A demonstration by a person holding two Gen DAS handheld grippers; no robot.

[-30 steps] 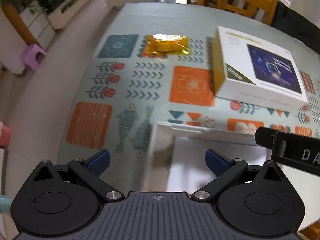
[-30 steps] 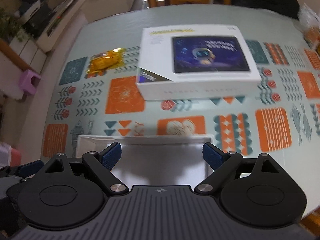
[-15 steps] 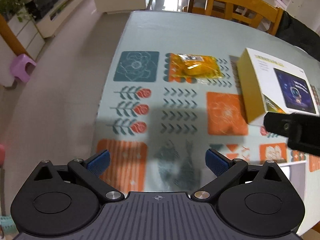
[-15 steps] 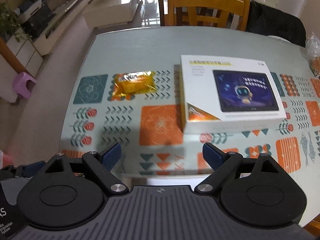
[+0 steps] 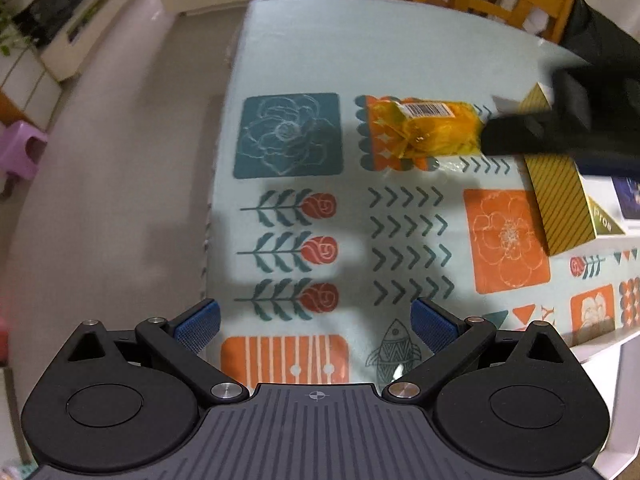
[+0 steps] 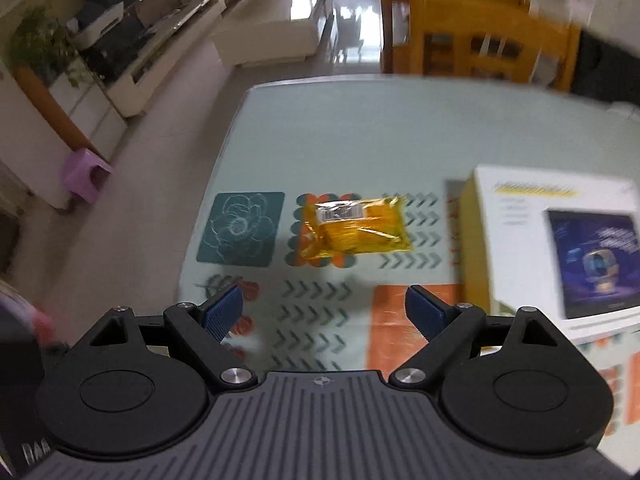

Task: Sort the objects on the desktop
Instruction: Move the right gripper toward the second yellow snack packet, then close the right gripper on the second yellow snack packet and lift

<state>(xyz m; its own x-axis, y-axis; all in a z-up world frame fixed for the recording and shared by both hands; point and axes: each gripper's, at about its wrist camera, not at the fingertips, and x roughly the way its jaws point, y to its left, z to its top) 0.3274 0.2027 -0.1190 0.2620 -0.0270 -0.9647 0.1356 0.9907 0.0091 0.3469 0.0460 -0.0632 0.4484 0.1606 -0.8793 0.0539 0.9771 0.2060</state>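
An orange-yellow snack packet [image 5: 424,132] with a barcode lies on the patterned tablecloth [image 5: 320,60]; it also shows in the right wrist view [image 6: 356,226]. A white and yellow product box [image 6: 552,240] lies to its right, partly seen in the left wrist view [image 5: 560,208]. My left gripper [image 5: 316,322] is open and empty above the table's left part. My right gripper [image 6: 324,312] is open and empty, short of the packet. The right gripper's body shows blurred in the left wrist view [image 5: 560,128], over the packet's right end.
A white tray's rim [image 5: 608,344] sits at the near right. The table's left edge [image 5: 218,200] drops to the floor. Wooden chairs [image 6: 472,40] stand beyond the far edge. A purple stool [image 6: 84,174] stands on the floor at left.
Both grippers have moved forward and left, away from the white tray and toward the snack packet. The right gripper has come closer to the packet. Both stay open.
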